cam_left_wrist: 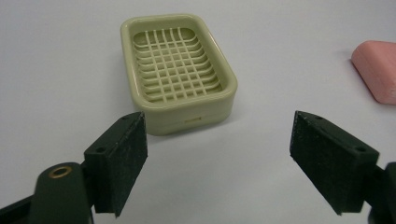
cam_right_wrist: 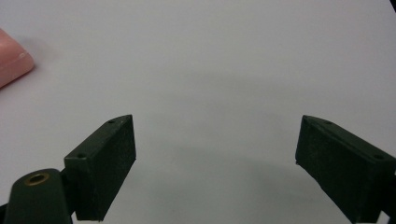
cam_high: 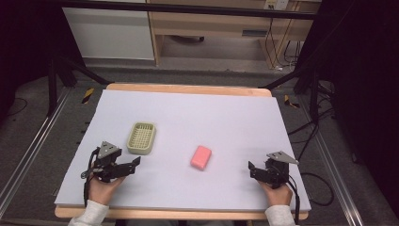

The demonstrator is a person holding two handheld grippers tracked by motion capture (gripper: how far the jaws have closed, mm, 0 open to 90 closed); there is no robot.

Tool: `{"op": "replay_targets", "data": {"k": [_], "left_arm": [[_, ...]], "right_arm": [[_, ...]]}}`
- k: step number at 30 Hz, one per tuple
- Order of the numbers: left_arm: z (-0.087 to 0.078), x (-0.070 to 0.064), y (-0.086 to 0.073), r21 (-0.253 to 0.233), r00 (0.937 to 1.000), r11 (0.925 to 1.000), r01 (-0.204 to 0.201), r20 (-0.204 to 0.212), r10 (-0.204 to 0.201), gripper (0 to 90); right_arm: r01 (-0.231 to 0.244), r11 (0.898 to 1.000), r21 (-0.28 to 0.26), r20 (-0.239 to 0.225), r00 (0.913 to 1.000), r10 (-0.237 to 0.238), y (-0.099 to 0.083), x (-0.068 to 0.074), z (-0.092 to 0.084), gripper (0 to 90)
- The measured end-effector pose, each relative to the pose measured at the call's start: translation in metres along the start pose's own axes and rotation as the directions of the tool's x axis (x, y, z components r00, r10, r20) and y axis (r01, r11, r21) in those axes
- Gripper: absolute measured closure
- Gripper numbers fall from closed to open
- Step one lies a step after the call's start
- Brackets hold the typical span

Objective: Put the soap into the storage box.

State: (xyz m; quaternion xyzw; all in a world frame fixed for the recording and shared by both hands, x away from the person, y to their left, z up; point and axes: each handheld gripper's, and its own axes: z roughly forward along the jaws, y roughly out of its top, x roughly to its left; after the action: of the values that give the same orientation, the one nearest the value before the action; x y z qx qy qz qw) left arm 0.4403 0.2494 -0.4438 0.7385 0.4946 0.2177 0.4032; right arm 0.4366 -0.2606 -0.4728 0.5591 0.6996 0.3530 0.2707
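A pale green soap dish (cam_high: 141, 137) with a slotted grid floor sits on the white table cover, left of centre. A pink soap bar (cam_high: 201, 157) lies flat near the middle. My left gripper (cam_high: 136, 162) rests low at the front left, just short of the dish, jaws wide apart and empty. Its own camera has the soap dish (cam_left_wrist: 177, 70) straight ahead beyond the left gripper (cam_left_wrist: 217, 158) and the pink soap bar (cam_left_wrist: 377, 70) at the right edge. At the front right, my right gripper (cam_high: 251, 168) stands open and empty; the right gripper (cam_right_wrist: 215, 163) faces bare cover, with the soap bar (cam_right_wrist: 11, 60) far left.
The white cover (cam_high: 188, 113) lies over a wooden table whose edge (cam_high: 188, 88) shows at the back. Black frame legs (cam_high: 61, 75) stand to both sides, and cables (cam_high: 310, 136) trail on the floor to the right.
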Motion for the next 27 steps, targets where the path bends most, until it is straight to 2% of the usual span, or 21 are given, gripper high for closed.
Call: {"op": "replay_targets", "data": {"k": [18, 27], "left_arm": [[0.003, -0.015, 0.009, -0.006, 0.9995, 0.9997, -0.024, 0.02, 0.024, 18.1], [0.001, -0.017, 0.016, -0.015, 0.999, 0.9991, -0.039, 0.023, 0.039, 17.9]], "right_arm": [[0.005, 1.0, -0.003, 0.001, 1.0, -0.005, 0.001, 0.001, 0.0, 12.5], [0.002, 1.0, -0.002, 0.005, 1.0, -0.002, 0.001, 0.001, 0.0, 12.5]]}}
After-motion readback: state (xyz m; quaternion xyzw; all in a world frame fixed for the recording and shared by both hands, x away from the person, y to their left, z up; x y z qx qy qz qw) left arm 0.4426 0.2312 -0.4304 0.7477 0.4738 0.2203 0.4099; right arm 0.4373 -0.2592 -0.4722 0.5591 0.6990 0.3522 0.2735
